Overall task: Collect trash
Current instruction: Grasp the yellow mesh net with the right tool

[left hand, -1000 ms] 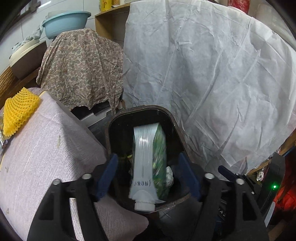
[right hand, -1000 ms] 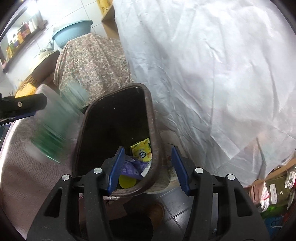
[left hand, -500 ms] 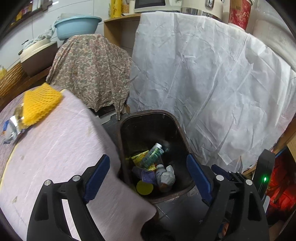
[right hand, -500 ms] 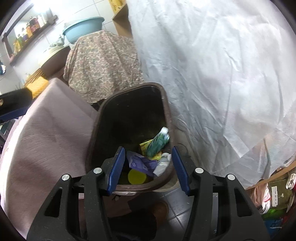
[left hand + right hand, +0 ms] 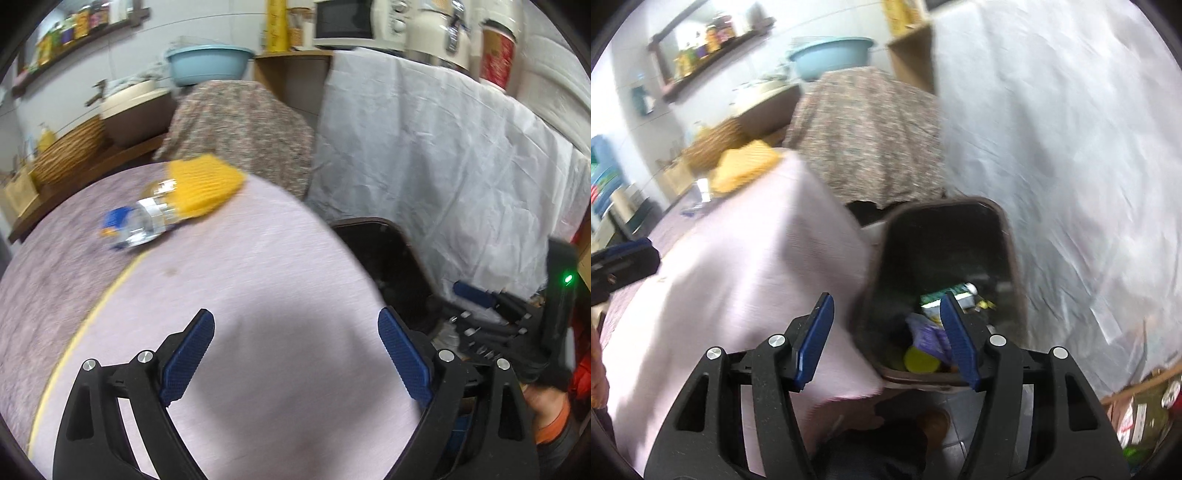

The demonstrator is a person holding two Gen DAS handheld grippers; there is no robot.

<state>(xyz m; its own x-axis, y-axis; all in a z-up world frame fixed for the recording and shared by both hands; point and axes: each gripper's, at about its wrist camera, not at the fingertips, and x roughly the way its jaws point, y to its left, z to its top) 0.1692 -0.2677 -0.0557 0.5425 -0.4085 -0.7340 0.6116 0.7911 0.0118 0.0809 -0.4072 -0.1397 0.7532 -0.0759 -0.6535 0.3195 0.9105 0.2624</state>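
A dark brown trash bin [image 5: 1008, 236] stands on the floor beside the table and holds several pieces of trash, among them a green tube [image 5: 942, 297] and a yellow lid [image 5: 919, 360]. The bin also shows in the left wrist view [image 5: 399, 254]. A clear plastic bottle with a blue label [image 5: 144, 221] lies on the table next to a yellow foam net [image 5: 203, 184]. My left gripper [image 5: 295, 350] is open and empty above the pink tablecloth [image 5: 258, 295]. My right gripper [image 5: 886, 332] is open and empty over the bin's near rim.
A white sheet [image 5: 443, 166] hangs behind the bin. A patterned cloth [image 5: 240, 125] covers something at the back, with a blue basin [image 5: 208, 62] above it. A wicker basket [image 5: 66, 151] stands at the far left. Cardboard and clutter [image 5: 1137, 410] lie on the floor at right.
The green tube left my left gripper and dropped into the bin. Both grippers have swung left toward the table, and the bottle and yellow net have come into the left view.
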